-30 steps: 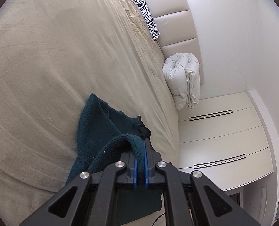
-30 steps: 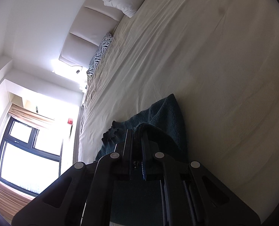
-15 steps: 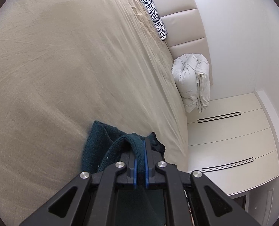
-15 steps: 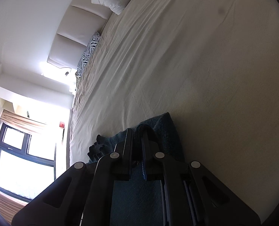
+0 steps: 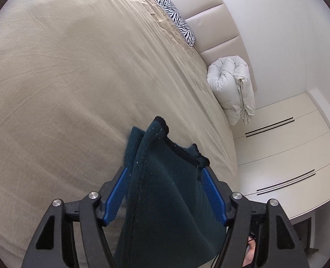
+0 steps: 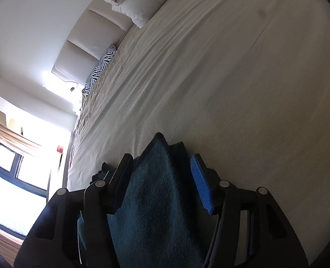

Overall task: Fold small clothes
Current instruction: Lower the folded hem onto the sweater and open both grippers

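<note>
Teal knit garment (image 5: pixel 165 192) at 6 o'clock on beige bedsheet (image 5: pixel 64 78), peak between left gripper (image 5: pixel 165 187) jaws; jaws opening, blue pads off cloth. Zebra pillow (image 5: pixel 178 24) at 12, rolled white duvet (image 5: pixel 231 89) at 2. Right gripper (image 6: pixel 162 178) jaws opening, same garment (image 6: pixel 156 189) loose between them.

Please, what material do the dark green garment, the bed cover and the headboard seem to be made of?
Dark green garment: probably knitted wool or fleece, matt; fuzzy nap, lint specks and a ribbed dark edge show.
Bed cover: likely woven cotton or linen, matt beige; fine creases run across it.
Headboard: seems padded leather or a leather imitation, cream; smooth panels with a soft sheen and seams between them.
</note>
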